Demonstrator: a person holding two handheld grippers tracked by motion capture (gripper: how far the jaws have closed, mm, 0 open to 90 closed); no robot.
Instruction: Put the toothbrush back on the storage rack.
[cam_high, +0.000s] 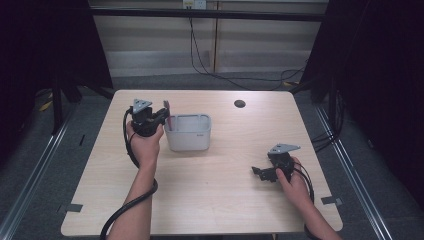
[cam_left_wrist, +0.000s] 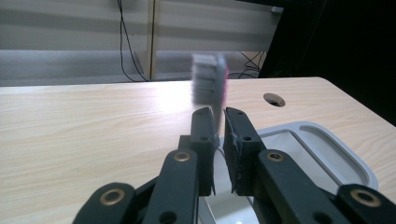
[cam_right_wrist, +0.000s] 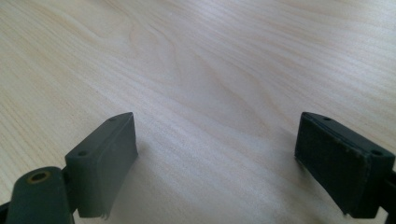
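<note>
Your high view is dim: the desk (cam_high: 210, 170) sits in soft overhead light while both sides fall into near-black. In your left gripper view the toothbrush head (cam_left_wrist: 208, 84) is blurred, and a pale glare washes the wood beside it. In your right gripper view the fingers (cam_right_wrist: 102, 158) are soft-edged up close and cast faint shadows on the bright, evenly lit grain.

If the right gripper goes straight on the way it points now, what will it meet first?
Probably the bare table. The right gripper has open fingers angled down at the wood, with nothing between or ahead of them as far as its view shows.
</note>
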